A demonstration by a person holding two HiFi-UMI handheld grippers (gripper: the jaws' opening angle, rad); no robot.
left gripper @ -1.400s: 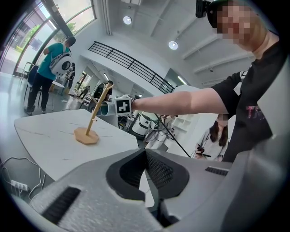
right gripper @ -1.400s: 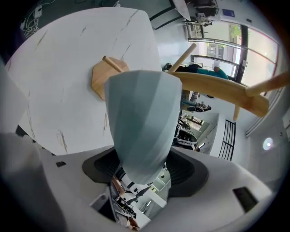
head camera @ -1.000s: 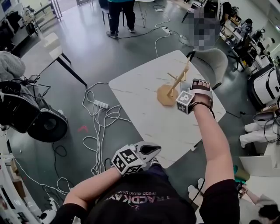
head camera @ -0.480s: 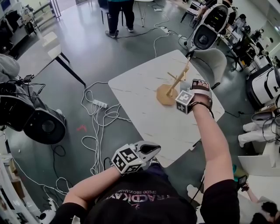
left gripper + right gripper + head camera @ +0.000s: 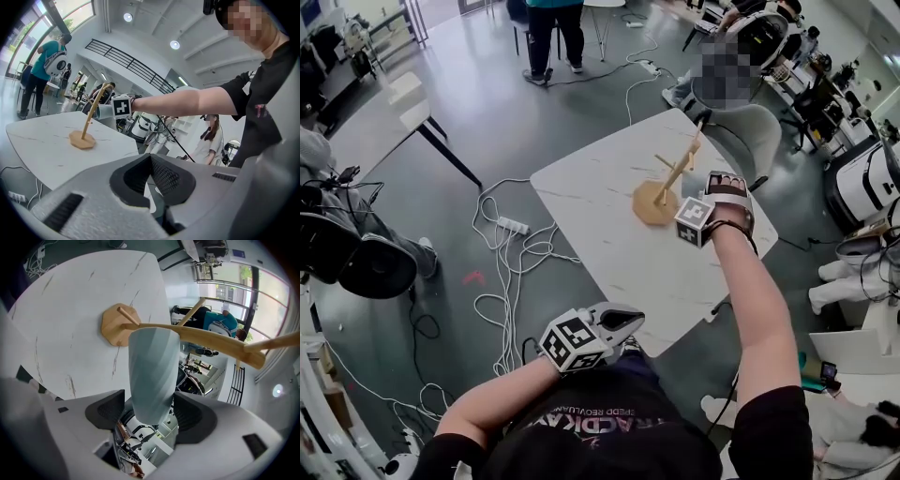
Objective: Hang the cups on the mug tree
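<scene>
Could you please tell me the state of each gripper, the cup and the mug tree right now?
Left gripper: shut, empty, off the table's near edge.
Right gripper: shut on cup, up by the mug tree.
Cup: held off the table, in front of the tree's stem; not seen hung.
Mug tree: standing on the table, visible pegs bare.

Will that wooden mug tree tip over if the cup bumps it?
Probably tips easily: the mug tree is a tall thin stem on a small base. It likely slides too, since the table looks smooth.
</scene>
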